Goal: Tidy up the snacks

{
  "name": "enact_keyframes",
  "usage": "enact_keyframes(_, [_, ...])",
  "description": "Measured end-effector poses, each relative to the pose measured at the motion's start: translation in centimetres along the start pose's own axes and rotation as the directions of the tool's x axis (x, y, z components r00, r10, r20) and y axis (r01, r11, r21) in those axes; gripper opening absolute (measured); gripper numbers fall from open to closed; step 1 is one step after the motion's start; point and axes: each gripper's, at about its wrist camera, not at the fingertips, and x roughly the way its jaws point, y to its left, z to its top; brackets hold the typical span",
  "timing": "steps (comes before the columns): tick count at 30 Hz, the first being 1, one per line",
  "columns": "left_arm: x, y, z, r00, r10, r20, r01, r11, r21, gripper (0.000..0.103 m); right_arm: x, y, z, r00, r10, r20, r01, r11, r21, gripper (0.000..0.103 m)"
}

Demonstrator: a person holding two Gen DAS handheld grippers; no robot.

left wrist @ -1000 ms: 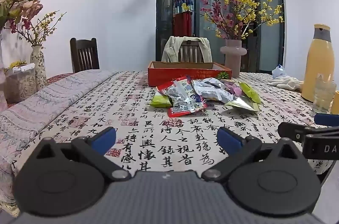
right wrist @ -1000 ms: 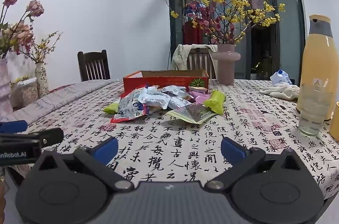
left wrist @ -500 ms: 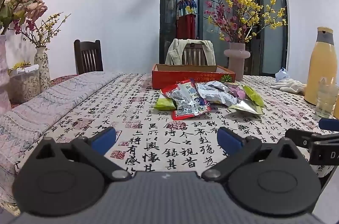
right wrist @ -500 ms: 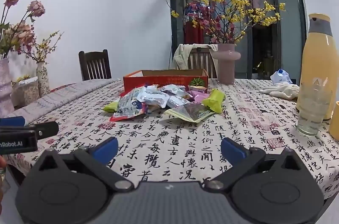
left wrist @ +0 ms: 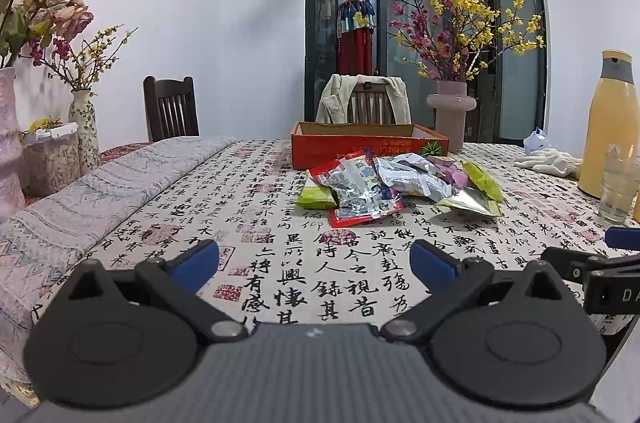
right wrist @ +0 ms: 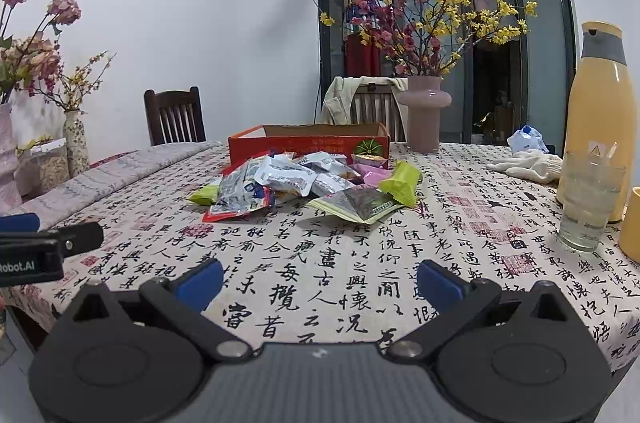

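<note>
Opening step, approach; nothing gripped yet, every packet lying outside the box.

- Left gripper (left wrist: 314, 263): hovering over the near edge of the table (left wrist: 280, 287), jaws standing wide, holding nothing; blue fingertips (left wrist: 198, 263) well apart.
- Right gripper (right wrist: 320, 279): hovering likewise beside the left, jaws spread wide and empty; also showing at the right margin of the left wrist view.
- Snack pile (left wrist: 396, 183): lying mid-table on the calligraphy-print cloth, packets overlapping. Red-edged packet (left wrist: 360, 199) sitting nearest on the left side, partly covering a small green packet (left wrist: 316, 199); silver packets (right wrist: 288, 175) heaped in the middle; flat foil pouch (right wrist: 356, 205) and green bar packet (right wrist: 402, 181) lying on the right side; pink packet (right wrist: 374, 177) showing behind.
- Red box (left wrist: 368, 145): standing open just behind the pile, seemingly touching it; contents hidden by its front wall. Judged the likely destination.
- Bystanders: pink vase (right wrist: 423, 119) with blossom branches behind the box; yellow flask (right wrist: 600, 127) and drinking glass (right wrist: 588, 203) at far right; white cloth (right wrist: 528, 163) near them.

Next move, judged: reaching forward across bare cloth to the pile's near edge, picking an outlying packet (foil pouch for the right, red-edged packet for the left), closing on a raised edge rather than a flat face, lifting clear, carrying over the box's front wall. Slippery film calling for a firm pinch; keeping wide of the glass.
</note>
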Motion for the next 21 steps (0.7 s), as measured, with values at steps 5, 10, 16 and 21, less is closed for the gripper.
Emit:
enact_keyframes(5, [0.1,-0.01,0.02,1.0,0.004,-0.003,-0.004,1.0,0.003,0.103,-0.01,-0.1,0.05,1.0,-0.003,0.003,0.003,1.0,0.0,0.103])
enact_keyframes(10, [0.08,-0.07,-0.05,1.0,0.006,0.0,-0.006,1.0,0.008,0.103,-0.01,-0.07,0.07,1.0,-0.003,0.004,0.003,1.0,-0.002,0.103])
enact_keyframes(16, [0.13,0.04,0.05,1.0,0.007,-0.005,-0.007,1.0,0.007,0.103,0.0,0.06,0.09,1.0,-0.004,0.007,0.005,1.0,-0.007,0.103])
enact_keyframes(21, [0.14,0.06,0.05,1.0,0.007,-0.006,-0.007,1.0,0.006,0.103,0.17,-0.03,0.06,1.0,-0.006,-0.001,0.006,1.0,-0.001,0.103])
